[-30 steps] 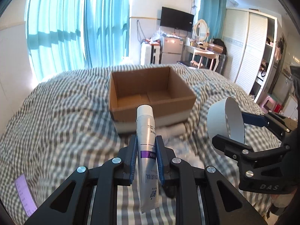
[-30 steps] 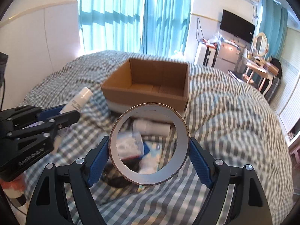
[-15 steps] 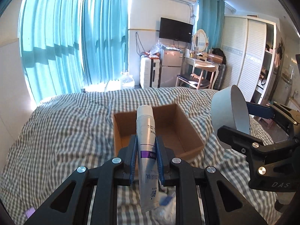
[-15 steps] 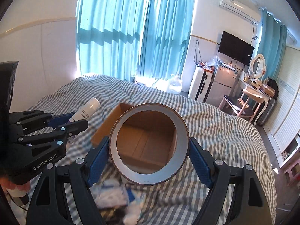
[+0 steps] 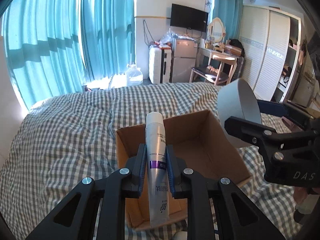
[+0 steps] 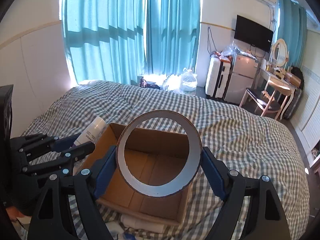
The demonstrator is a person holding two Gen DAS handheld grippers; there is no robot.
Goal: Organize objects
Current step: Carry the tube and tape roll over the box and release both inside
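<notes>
Left wrist view: both grippers have risen over the open cardboard box point(image 5: 202, 152) (still empty), left gripper point(image 5: 156, 167) clamped on the toothpaste tube point(image 5: 157, 154), right gripper point(image 6: 159, 172) clamping the tape roll point(image 6: 159, 154), ready for dropping.

A tape roll point(image 6: 159, 153) is clamped between the right gripper point(image 6: 159, 168) fingers point(image 6: 105, 170) above an open cardboard box point(image 6: 140, 180) on a checked bed point(image 6: 240, 140).
</notes>
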